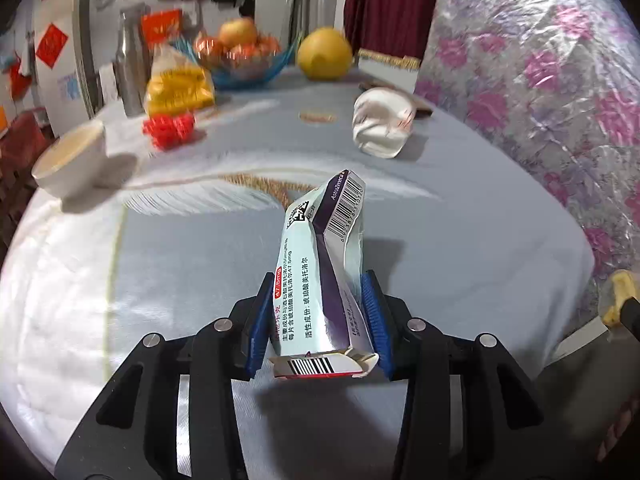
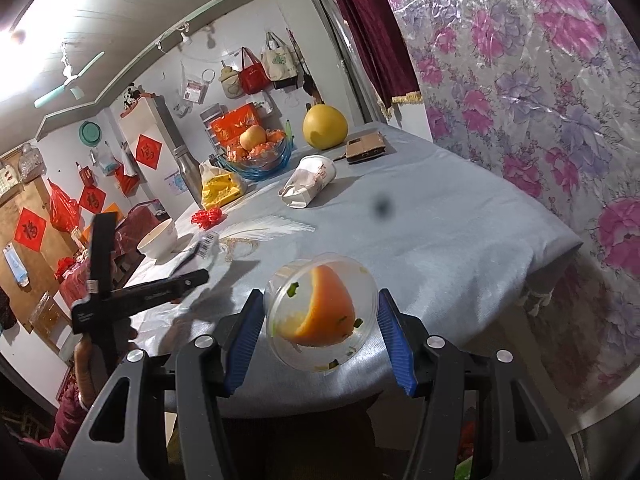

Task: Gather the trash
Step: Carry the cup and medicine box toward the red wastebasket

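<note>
Surface: I noted a table (image 2: 460,240) under pale blue cloth, floral plastic sheeting at its right.
Left gripper (image 1: 318,322): I found the jaws clamped on a crushed medicine box (image 1: 320,272), held above the near cloth.
Right gripper (image 2: 320,340): jaws apart, flanking a clear plastic cup (image 2: 320,308) with orange residue at the near edge; I could not confirm contact.
Far items: a crumpled paper cup (image 1: 380,124) lay far right, a white bowl (image 1: 68,160) at the left edge, a fruit bowl (image 1: 244,60) and a pomelo (image 1: 324,54) beyond.

You've got one crushed medicine box (image 1: 324,264), one crumpled paper cup (image 1: 382,122), one clear plastic container (image 2: 322,312) — plus one bowl (image 2: 158,238), one pomelo (image 2: 325,126), one red ribbon (image 2: 207,217).
</note>
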Action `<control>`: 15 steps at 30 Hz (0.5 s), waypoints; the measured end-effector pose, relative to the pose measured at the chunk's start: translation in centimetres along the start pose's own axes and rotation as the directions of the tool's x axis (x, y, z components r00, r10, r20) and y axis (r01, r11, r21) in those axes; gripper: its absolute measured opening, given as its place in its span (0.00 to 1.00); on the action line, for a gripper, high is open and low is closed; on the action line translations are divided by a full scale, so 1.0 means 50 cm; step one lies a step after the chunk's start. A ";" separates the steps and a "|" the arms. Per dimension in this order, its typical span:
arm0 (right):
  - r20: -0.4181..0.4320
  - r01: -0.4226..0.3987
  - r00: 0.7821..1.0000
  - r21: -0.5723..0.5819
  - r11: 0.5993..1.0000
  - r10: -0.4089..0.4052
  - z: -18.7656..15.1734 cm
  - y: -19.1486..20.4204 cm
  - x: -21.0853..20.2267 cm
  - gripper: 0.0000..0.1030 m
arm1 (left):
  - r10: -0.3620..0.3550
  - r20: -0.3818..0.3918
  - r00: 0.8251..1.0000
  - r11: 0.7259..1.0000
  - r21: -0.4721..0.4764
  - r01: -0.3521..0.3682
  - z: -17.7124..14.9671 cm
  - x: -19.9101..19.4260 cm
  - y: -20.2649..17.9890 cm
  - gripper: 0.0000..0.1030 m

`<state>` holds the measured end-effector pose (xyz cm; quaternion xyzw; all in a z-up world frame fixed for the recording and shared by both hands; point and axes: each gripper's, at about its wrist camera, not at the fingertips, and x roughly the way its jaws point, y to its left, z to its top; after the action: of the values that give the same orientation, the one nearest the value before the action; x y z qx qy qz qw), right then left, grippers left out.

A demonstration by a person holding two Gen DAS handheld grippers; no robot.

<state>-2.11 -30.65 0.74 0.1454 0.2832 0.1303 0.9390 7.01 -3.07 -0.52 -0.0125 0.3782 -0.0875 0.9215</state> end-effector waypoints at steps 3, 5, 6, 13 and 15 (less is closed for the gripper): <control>0.016 -0.005 1.000 -0.004 1.000 0.005 -0.004 0.001 -0.023 0.55 | -0.014 0.038 0.999 1.000 0.002 0.014 -0.004 -0.041 -0.009 0.42; 0.030 0.004 1.000 -0.017 1.000 -0.003 -0.007 0.003 -0.043 0.55 | -0.031 0.062 0.998 0.999 0.011 0.031 -0.010 -0.073 -0.022 0.42; 0.035 0.006 0.999 -0.020 1.000 -0.005 -0.009 0.003 -0.052 0.55 | -0.035 0.069 0.997 0.999 0.016 0.034 -0.012 -0.081 -0.027 0.42; 0.069 0.036 0.997 -0.056 0.998 -0.032 -0.024 -0.002 -0.124 0.55 | -0.083 0.115 0.990 0.993 0.088 0.074 -0.041 -0.149 -0.098 0.42; 0.073 0.052 0.996 -0.069 0.996 -0.047 -0.033 -0.008 -0.145 0.55 | -0.108 0.114 0.988 0.990 0.108 0.096 -0.049 -0.160 -0.122 0.42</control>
<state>-8.83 -33.08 2.89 0.1092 0.2481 0.1116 0.9561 -1.22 -7.61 3.86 0.0099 0.3162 -0.1527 0.9363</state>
